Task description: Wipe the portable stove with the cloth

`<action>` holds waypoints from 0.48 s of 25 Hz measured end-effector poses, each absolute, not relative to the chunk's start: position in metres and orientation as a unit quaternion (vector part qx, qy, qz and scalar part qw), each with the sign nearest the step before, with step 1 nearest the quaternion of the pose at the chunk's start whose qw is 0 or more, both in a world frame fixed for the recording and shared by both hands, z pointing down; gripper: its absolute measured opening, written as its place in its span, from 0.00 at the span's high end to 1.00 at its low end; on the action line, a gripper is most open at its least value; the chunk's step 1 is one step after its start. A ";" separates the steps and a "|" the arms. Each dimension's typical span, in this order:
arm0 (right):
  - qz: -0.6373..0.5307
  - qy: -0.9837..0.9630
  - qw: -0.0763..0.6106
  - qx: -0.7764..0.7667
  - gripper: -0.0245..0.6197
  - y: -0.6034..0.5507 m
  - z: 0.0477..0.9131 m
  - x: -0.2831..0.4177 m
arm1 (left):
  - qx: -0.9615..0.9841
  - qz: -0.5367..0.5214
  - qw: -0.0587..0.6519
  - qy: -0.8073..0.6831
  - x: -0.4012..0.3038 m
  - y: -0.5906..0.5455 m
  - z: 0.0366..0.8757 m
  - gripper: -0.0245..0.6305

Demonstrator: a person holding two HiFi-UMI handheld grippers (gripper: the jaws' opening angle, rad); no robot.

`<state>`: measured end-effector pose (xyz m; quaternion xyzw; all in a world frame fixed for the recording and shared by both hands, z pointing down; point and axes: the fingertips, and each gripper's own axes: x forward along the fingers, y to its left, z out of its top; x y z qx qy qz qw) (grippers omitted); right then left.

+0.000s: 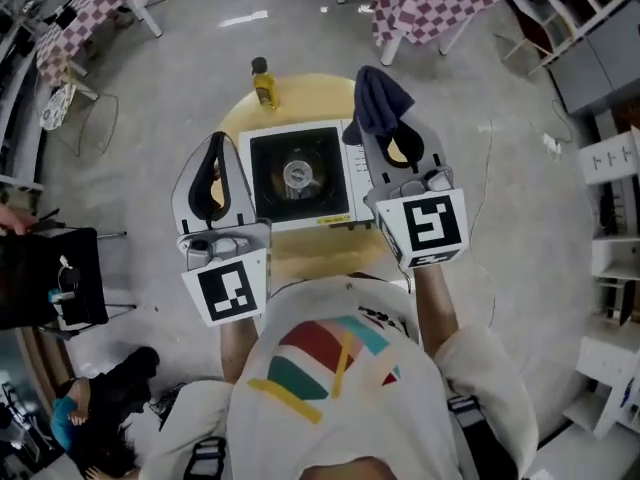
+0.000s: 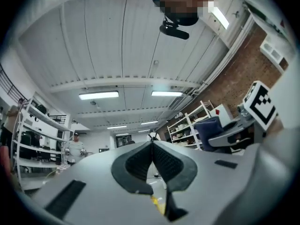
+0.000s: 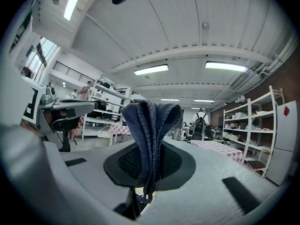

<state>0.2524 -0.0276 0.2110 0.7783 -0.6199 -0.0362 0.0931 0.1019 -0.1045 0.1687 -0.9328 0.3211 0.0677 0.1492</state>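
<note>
You are pinching the blue cloth [image 3: 152, 121] in your right gripper [image 3: 150, 162] to wipe the portable stove [image 1: 300, 173], while your left gripper [image 2: 152, 149] is closed and empty

The head view looks steeply down on the portable stove [image 1: 298, 176] from close above. Both gripper views sit beside the stove and face up to the ceiling [image 2: 122, 41]. Each catches the other at its edge: right gripper [image 2: 220, 136], left gripper [image 3: 86, 107].
</note>
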 end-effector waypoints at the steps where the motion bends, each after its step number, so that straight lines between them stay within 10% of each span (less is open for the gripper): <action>1: -0.034 -0.604 0.083 0.792 0.91 -0.016 0.214 0.253 | -0.935 0.079 0.144 0.315 0.105 -0.103 0.168 0.95; 12: -0.018 -0.545 0.082 0.834 0.91 0.025 0.239 0.247 | -0.937 0.094 0.133 0.308 0.104 -0.102 0.164 0.95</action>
